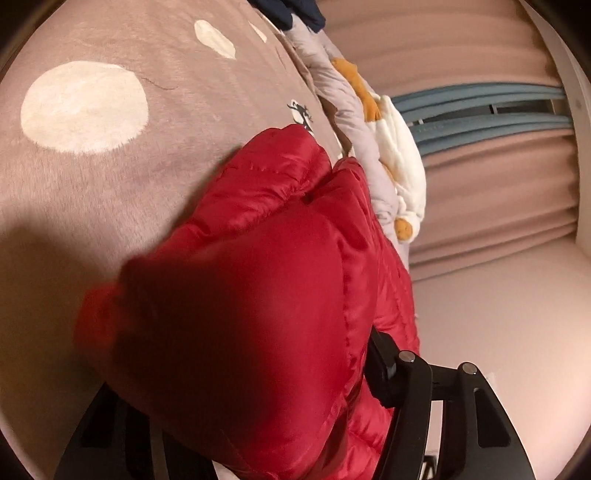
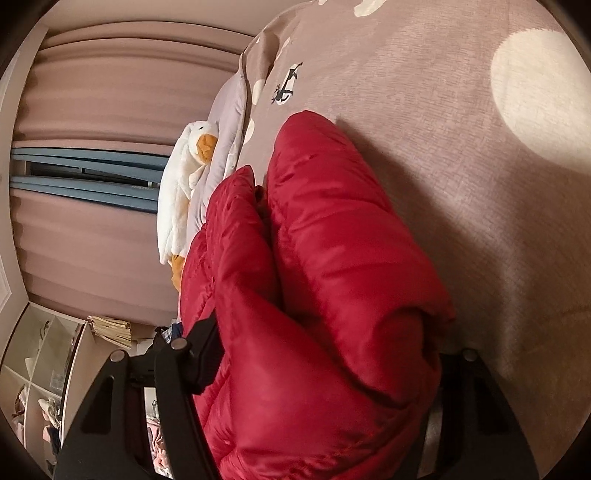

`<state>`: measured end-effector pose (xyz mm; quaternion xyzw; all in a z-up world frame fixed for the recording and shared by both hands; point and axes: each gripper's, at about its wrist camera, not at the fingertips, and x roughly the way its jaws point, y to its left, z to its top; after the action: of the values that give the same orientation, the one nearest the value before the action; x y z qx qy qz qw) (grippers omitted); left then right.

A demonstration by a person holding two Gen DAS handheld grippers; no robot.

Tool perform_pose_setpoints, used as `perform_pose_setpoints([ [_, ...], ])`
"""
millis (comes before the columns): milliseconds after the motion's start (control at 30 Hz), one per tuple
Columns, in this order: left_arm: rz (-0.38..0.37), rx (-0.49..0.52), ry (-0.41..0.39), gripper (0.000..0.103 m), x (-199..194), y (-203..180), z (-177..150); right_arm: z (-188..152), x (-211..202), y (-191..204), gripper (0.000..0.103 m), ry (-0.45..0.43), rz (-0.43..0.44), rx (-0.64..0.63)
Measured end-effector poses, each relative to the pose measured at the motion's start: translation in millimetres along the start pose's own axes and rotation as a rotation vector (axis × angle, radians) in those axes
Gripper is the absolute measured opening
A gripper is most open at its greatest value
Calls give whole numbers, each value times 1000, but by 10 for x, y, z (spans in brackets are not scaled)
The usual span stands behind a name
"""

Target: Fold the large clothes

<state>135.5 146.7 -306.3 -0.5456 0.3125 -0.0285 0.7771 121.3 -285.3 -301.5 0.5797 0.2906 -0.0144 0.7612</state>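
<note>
A red puffer jacket (image 1: 280,206) lies bunched on the bed and fills the lower middle of both wrist views. In the left wrist view my left gripper (image 1: 243,362) is shut on a thick fold of it. One black finger (image 1: 380,365) presses into the jacket's right side, and the other finger is hidden under the fabric. In the right wrist view the jacket (image 2: 332,206) shows two padded rolls side by side. My right gripper (image 2: 328,354) is shut on its near end. Its left finger (image 2: 203,350) digs into the padding, and the jacket largely covers the right finger.
The bed cover (image 1: 110,177) is brownish pink with cream dots. A white plush duck (image 2: 181,184) and a pale quilt lie along the bed's edge by the pink curtain (image 1: 480,184). A navy garment (image 1: 295,11) sits at the far end. Cubby shelves (image 2: 37,369) stand beside the bed.
</note>
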Motion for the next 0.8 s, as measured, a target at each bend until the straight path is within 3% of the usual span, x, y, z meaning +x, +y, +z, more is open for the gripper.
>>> perform_pose_setpoints([
  [200, 10, 35, 3, 53, -73, 15, -55, -22, 8, 39, 62, -11, -23, -52],
  [300, 84, 129, -47, 47, -166, -115, -108, -55, 44, 119, 61, -23, -62, -112],
  [433, 164, 242, -138, 39, -351, -277, -113, -228, 117, 354, 50, -54, -177, -291],
  [500, 229, 285, -188, 36, -436, -318, -34, -351, 185, 423, 47, -24, -169, -344],
  [567, 267, 337, -189, 35, -524, -367, 48, -468, 269, 467, 47, 16, -149, -387],
  [733, 263, 460, -265, 34, -863, -445, 85, -689, 507, 613, 48, 92, -179, -525],
  [800, 293, 519, -272, 34, -838, -500, 70, -718, 570, 629, 50, 108, -189, -539],
])
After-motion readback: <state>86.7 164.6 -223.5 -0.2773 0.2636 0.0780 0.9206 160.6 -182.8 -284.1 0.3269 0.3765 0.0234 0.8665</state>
